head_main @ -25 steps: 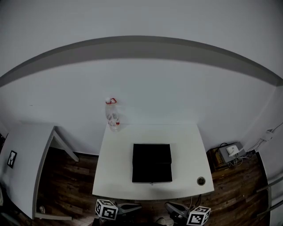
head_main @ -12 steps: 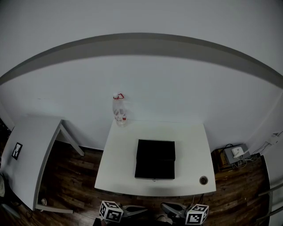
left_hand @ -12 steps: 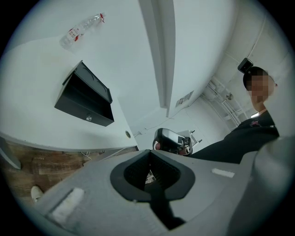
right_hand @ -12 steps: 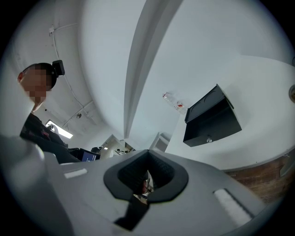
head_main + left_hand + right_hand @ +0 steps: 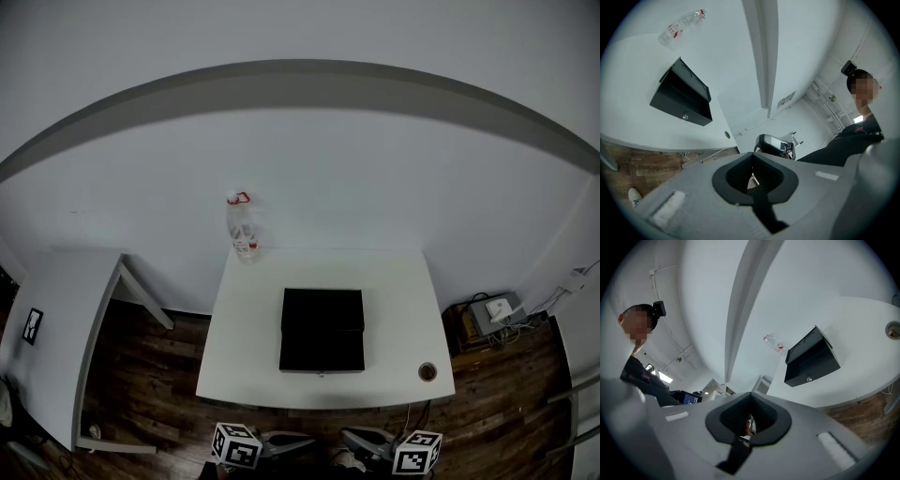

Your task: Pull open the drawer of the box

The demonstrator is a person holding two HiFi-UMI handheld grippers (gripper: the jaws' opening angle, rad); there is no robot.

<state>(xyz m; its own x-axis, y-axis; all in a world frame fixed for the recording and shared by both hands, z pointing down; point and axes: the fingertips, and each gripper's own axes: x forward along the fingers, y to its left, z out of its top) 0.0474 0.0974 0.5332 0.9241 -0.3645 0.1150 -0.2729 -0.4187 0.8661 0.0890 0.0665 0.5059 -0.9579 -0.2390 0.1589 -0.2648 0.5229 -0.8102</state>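
At the centre of the head view, on a white desk (image 5: pixel 394 309): a black box (image 5: pixel 322 319), its drawer (image 5: pixel 322 354) toward the lower edge of the frame, closed flush, with a small knob (image 5: pixel 322 373) at the middle of the front. At the desk's upper left corner, a clear bottle (image 5: pixel 242 230) with a red cap ring, upright, well apart from the box. Near the desk's lower right corner, a round hole (image 5: pixel 427 371). At the far left, a second desk (image 5: pixel 56 309); between the two, dark wood floor (image 5: pixel 150 375).

Along the bottom edge, below the desk and not touching it: left hand-held gripper (image 5: pixel 298 440) and right hand-held gripper (image 5: pixel 356 439), tips pointing toward each other, both well apart from the box. In the left gripper view, jaws pressed together with nothing between them; box at upper left, knob side toward the camera. In the right gripper view, jaws likewise pressed together and empty; box right of centre, drawer closed. At the outer edge of both gripper views, a person (image 5: pixel 862 136) in dark clothing.
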